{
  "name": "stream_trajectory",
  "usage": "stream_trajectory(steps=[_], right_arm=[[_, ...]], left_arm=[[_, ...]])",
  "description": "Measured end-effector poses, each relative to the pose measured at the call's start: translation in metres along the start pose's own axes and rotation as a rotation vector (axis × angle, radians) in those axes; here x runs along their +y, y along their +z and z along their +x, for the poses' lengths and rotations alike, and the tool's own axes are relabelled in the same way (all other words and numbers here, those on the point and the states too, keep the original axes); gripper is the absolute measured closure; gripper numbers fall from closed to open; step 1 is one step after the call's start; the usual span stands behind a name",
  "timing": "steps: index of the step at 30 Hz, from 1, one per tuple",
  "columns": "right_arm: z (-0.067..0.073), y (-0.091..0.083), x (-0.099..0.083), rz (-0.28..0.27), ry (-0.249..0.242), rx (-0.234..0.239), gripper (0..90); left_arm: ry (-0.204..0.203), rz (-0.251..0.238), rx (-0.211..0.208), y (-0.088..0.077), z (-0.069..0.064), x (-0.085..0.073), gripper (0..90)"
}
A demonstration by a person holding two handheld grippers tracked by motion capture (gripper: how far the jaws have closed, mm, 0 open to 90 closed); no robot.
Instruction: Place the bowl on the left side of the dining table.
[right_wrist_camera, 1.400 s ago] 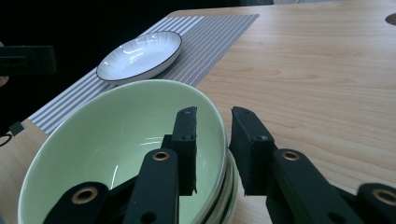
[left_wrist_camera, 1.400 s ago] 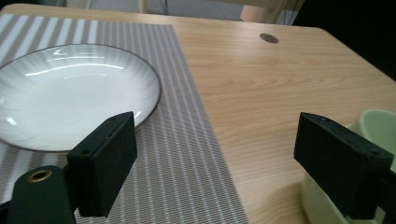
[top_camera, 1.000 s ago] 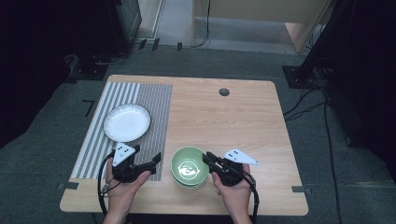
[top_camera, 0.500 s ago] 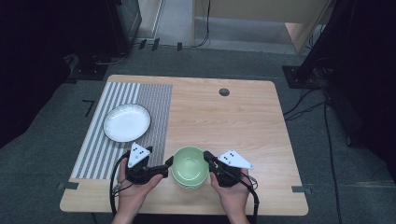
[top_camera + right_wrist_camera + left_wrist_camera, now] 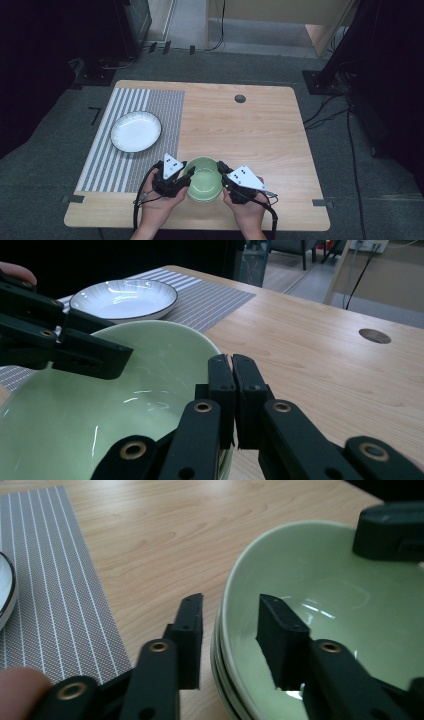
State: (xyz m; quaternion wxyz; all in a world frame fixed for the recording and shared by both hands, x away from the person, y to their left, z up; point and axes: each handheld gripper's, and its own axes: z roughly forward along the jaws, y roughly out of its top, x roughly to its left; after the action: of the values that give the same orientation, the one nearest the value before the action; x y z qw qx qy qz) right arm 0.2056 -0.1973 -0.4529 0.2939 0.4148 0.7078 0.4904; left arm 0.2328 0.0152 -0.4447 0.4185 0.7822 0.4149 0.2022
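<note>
A stack of green bowls stands near the table's front edge. My left gripper is at the stack's left side. In the left gripper view its jaws straddle the top green bowl's rim, one outside and one inside. These jaws have just been closing, and a small gap still shows at each pad, so the left gripper is open. My right gripper sits at the right rim. In the right gripper view my right gripper is shut on the green bowl at its rim.
A white ribbed plate lies on a grey striped placemat at the table's left. A round hole marks the far middle of the wooden table. Dark floor, cables and stands surround the table.
My left hand has slid right from the placemat's edge to the bowls, and its jaws have narrowed around the rim. The right gripper has stayed at the right rim.
</note>
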Motion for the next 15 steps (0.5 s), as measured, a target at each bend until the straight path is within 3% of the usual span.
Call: stream_trajectory(steps=[3, 7, 10, 12, 15], right_arm=[[-0.0006, -0.0001, -0.0001, 0.001, 0.008, 0.004, 89.4], [-0.0008, -0.0003, 0.0005, 0.01, 0.028, 0.002, 88.5], [-0.0021, 0.0016, 0.0012, 0.063, 0.077, 0.016, 76.1], [-0.0018, 0.0053, -0.001, 0.11, 0.086, 0.007, 76.3], [-0.0014, 0.0077, -0.0048, 0.117, 0.094, -0.01, 81.0]], left_arm=[[0.021, -0.019, 0.019, 0.002, -0.0005, -0.0012, 81.7], [0.04, -0.047, 0.019, 0.0021, -0.0007, -0.0041, 82.4], [0.048, -0.074, 0.031, 0.0016, -0.0019, -0.0059, 82.9], [0.027, -0.111, 0.01, -0.0017, -0.0016, -0.0052, 83.5], [0.069, -0.122, 0.044, -0.0039, -0.0062, -0.003, 83.7]])
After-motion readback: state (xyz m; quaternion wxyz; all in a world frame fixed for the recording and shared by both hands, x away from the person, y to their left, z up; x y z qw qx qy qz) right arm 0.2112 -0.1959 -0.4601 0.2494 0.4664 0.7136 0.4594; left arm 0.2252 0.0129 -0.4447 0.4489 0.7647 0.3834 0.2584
